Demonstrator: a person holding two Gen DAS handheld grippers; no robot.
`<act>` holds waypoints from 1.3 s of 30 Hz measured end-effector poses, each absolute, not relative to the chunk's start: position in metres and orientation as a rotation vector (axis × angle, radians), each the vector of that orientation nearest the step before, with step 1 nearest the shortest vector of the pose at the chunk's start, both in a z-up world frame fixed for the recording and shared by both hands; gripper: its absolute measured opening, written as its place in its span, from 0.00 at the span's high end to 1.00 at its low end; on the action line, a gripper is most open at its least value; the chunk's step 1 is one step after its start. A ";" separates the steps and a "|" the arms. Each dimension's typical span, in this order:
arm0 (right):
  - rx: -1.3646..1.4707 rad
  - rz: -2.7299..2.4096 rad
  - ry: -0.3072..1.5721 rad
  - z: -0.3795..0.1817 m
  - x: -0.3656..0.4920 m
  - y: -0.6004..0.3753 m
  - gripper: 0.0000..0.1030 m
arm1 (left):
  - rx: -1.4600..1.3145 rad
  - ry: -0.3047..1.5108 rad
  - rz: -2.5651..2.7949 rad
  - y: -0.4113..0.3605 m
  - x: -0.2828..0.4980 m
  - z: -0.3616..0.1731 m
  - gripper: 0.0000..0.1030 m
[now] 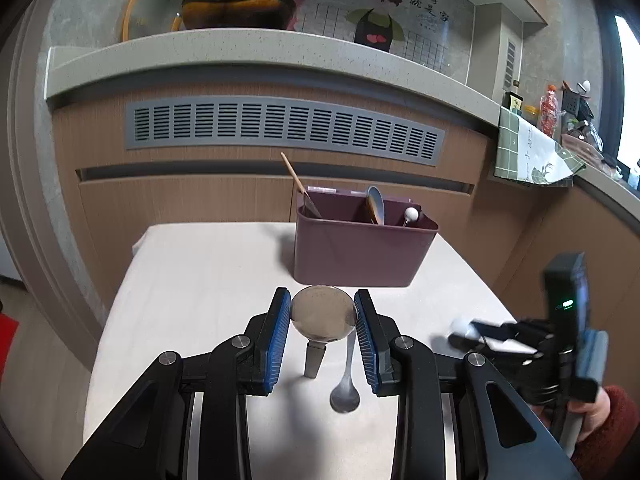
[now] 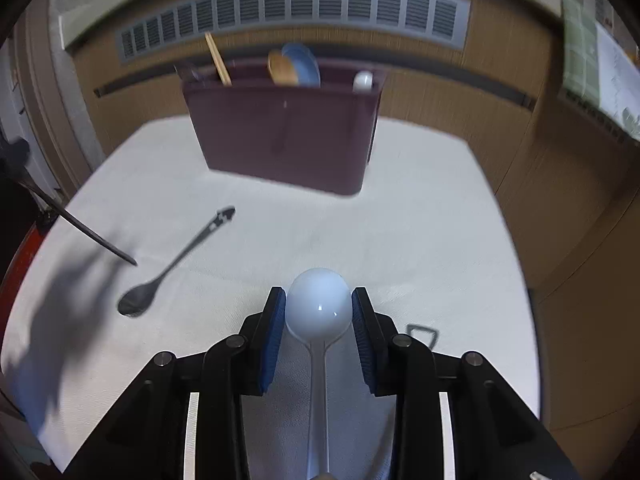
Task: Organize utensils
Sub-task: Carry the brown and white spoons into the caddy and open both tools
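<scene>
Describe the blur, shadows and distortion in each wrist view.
Left wrist view: sharp in the middle, where the left gripper holds a metal ladle; the right gripper is motion-smeared; the counter edge bows from fisheye. Right wrist view: blurred throughout, the purple bin smeared; a glare spot on the white spoon; soft dark shadows on the tablecloth at left.

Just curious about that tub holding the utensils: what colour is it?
The tub is a dark plum purple, clearest in the left wrist view.

A dark pan (image 1: 236, 8) with a yellow handle and a glass lid (image 1: 150, 8) were seen on the stone ledge (image 1: 280, 56). A grey vent grille (image 1: 284, 128) was set below it, and a checked cloth (image 1: 528, 152) was draped at right.
</scene>
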State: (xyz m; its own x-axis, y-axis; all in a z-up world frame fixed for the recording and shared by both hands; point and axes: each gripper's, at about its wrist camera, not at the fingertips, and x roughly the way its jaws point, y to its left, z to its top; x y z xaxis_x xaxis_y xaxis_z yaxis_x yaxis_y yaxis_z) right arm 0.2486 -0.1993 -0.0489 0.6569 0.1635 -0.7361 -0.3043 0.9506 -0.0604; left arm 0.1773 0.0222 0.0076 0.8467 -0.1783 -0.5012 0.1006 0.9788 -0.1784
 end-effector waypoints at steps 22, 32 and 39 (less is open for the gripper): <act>-0.047 0.240 0.121 0.205 0.259 -0.207 0.70 | -0.192 0.206 -0.270 0.052 0.221 0.198 0.68; 0.014 0.295 0.151 0.199 0.314 -0.195 0.70 | -0.197 0.264 -0.307 0.053 0.279 0.188 0.68; 0.055 0.323 0.239 0.159 0.364 -0.179 0.70 | -0.286 0.356 -0.366 0.058 0.328 0.150 0.68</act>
